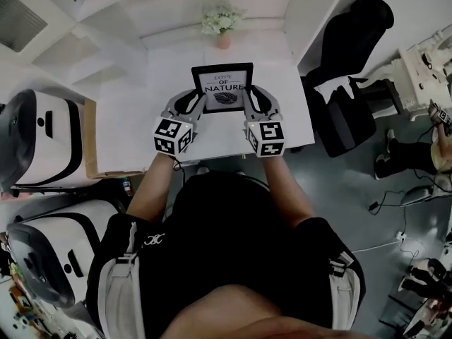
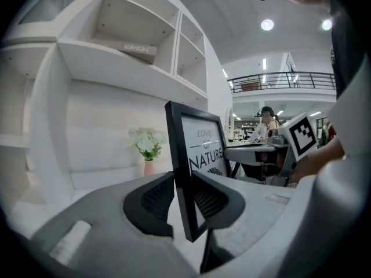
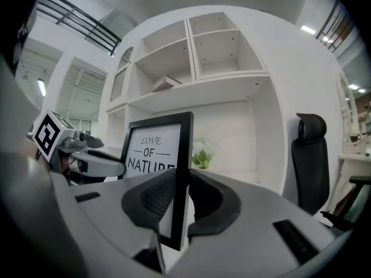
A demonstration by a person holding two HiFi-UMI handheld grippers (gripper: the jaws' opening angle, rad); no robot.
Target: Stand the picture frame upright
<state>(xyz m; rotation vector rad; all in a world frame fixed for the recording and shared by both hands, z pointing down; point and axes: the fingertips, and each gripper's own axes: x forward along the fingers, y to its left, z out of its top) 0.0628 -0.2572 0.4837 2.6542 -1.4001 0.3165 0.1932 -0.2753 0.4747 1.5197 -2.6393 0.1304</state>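
A black picture frame (image 1: pixel 222 87) with a white print reading "LOVE OF NATURE" is held over the white table (image 1: pixel 134 129), its face towards me. My left gripper (image 1: pixel 195 104) is shut on the frame's left edge (image 2: pixel 181 172), one pad on each face. On the frame's right edge (image 3: pixel 181 178) my right gripper (image 1: pixel 252 103) is shut the same way. In both gripper views the frame stands close to upright between the jaws. Whether its bottom edge touches the table is hidden.
A small pink vase of white flowers (image 1: pixel 222 23) stands at the table's back, just behind the frame. White shelving (image 3: pixel 197 57) rises behind it. A black office chair (image 1: pixel 353 83) sits right of the table. White and black machines (image 1: pixel 39 143) stand at the left.
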